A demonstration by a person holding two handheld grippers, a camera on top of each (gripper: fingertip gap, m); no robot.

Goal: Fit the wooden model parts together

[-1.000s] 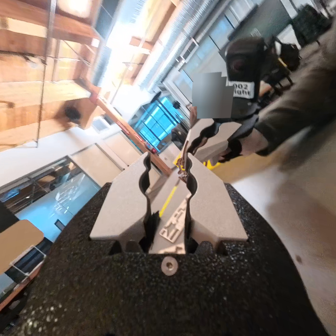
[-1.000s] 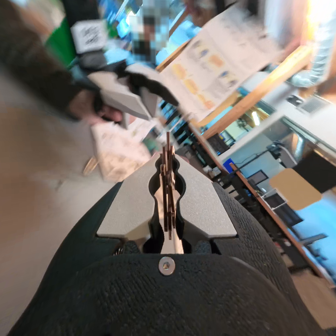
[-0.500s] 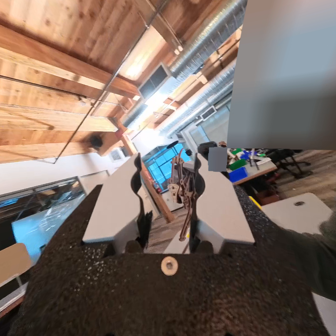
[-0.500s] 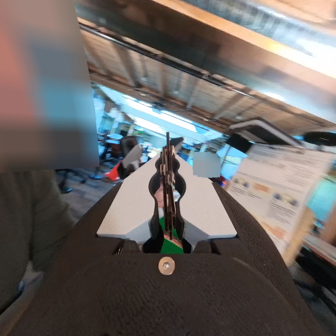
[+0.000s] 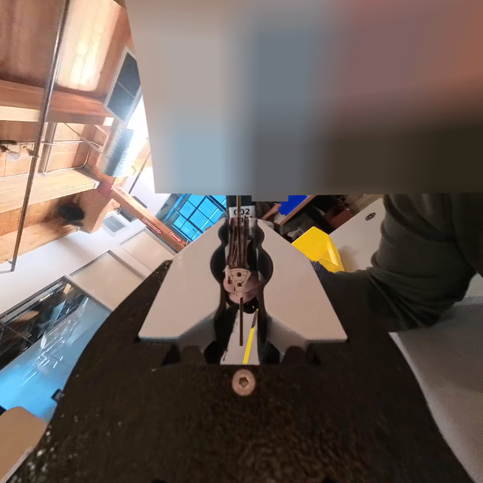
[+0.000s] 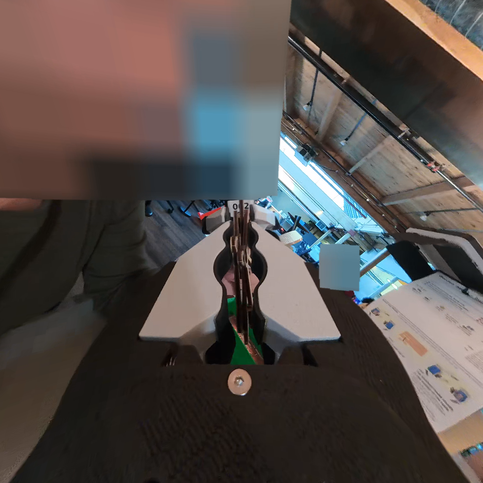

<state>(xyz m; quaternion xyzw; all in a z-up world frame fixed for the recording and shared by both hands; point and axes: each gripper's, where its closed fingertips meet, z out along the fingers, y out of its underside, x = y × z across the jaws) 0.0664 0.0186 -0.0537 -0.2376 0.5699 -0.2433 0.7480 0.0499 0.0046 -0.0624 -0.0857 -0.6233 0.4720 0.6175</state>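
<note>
Right gripper (image 6: 241, 224) jaws clamp the wooden model (image 6: 242, 264). Only the left view shows the left gripper (image 5: 240, 224) jaws narrowly flanking its pale face (image 5: 238, 281); contact unclear.

Between your left gripper's (image 5: 241, 224) pale grey fingers (image 5: 198, 287), the thin brown laser-cut wooden model (image 5: 237, 274) shows edge-on, so its outline cannot be made out; its far end runs up into a large blurred patch above the claw. Beyond the fingertips, the other gripper is almost wholly hidden by the wood, with only a white label (image 5: 241, 212) showing. A dark olive sleeve (image 5: 418, 274) to the claw's right is cut off by the frame edge. In your right wrist view, the wooden model (image 6: 241, 261) again appears as stacked thin edges between the right gripper's (image 6: 241, 224) fingers, and whether the left claw's fingers touch it cannot be told. The printed sheet (image 6: 431, 339) to the right is too blurred to make out.
</note>
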